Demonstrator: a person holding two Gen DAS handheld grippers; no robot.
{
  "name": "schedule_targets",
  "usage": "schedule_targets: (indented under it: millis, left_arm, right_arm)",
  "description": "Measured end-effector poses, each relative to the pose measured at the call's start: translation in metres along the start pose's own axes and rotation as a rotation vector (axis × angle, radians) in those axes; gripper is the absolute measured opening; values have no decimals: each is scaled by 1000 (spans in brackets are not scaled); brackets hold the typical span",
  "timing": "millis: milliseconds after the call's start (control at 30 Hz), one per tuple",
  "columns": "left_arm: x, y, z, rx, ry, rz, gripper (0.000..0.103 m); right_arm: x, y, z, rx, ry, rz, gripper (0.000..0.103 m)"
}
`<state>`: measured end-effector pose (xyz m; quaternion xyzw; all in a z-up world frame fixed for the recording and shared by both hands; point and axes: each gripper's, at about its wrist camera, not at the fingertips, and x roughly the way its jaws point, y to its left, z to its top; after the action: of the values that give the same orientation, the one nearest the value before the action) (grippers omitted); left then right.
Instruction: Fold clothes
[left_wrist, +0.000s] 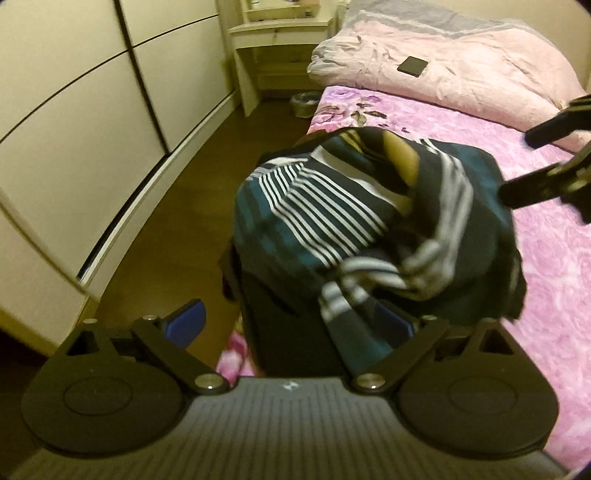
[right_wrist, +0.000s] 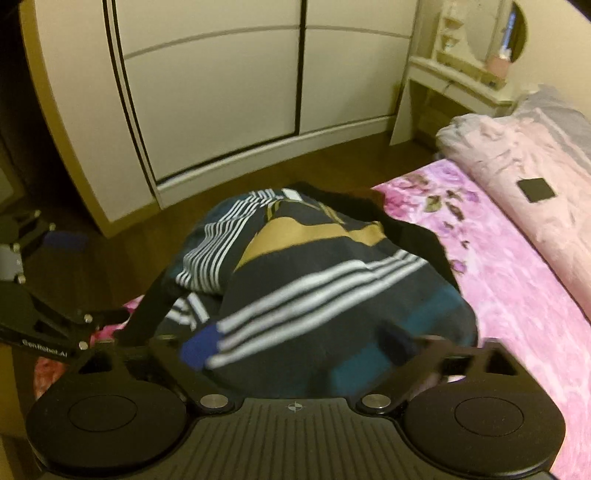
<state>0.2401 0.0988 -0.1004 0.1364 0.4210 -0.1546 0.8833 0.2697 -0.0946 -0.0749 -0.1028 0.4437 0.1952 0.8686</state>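
A dark garment (left_wrist: 332, 221) with white stripes, teal patches and a tan band lies bunched at the near edge of the bed; in the right wrist view the garment (right_wrist: 314, 280) bulges up in a rounded heap. My left gripper (left_wrist: 291, 323) is open wide, with the cloth draped between its blue pads (left_wrist: 188, 321) and covering the right one. My right gripper (right_wrist: 299, 345) is also open, the striped cloth lying over both fingers (right_wrist: 199, 347). From the left wrist view, the right gripper (left_wrist: 532, 162) enters at the right edge, fingers apart beside the heap. The image is motion-blurred.
The bed carries a pink floral blanket (left_wrist: 554, 277) and a folded pale pink quilt (right_wrist: 535, 177) with a flat black object (left_wrist: 412, 66) on it. Cream sliding wardrobe doors (right_wrist: 221, 92) face the bed across a wooden floor (left_wrist: 177, 206). A white dressing table (right_wrist: 454, 77) and a small bin (left_wrist: 304, 103) stand beyond.
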Motion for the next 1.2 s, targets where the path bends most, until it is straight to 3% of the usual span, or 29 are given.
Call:
schedule_targets:
  millis: [133,167,233,300,367,533,700,833,967,1067,1133,1167,1200]
  left_arm:
    - [46,25,17,61,-20,-42,95]
    - [56,28,20,76,-23,-49,95]
    - [67,24,20,110,-31,-51,95]
    - [75,18,19,148,-38,-44,95]
    - [78,8,19,199,-30,-9,95]
    - [36,-14,21,234,-99,-33,95]
    - [-38,-56,13,256,-177,-76,95]
    - [-92,-106,-4,305,-206,-98,95]
    - [-134,-165,-28,334,-197,-150,96]
    - [-147,-219,-48,403,-175,-200,96]
    - [-149,-257,-61,468,-149,-238,96]
    - [-149,-276,-67,518,-144,-256,96]
    - [-148,-295,-73,581,-145,-274,96]
  right_arm:
    - [49,7,15,-59,34,-17,81]
    - [59,7,16,-69,44,-19,71]
    - [75,6,16,-87,55,-22,63]
    - [81,3,15,-92,50,-23,43]
    - [70,-10,14,-37,24,-14,23]
    - [-6,-49,-4,112,-65,-21,5]
    - [-115,-90,-64,208,-131,-71,4]
    - [-208,-125,-150,313,-148,-137,4]
    - [-284,-159,-251,400,-106,-247,4]
    - [-311,-195,-328,487,-19,-350,6]
    - [-318,-216,-377,524,52,-427,16]
    - [-324,-221,-400,523,75,-462,28]
    - [-330,-222,-417,520,83,-481,47]
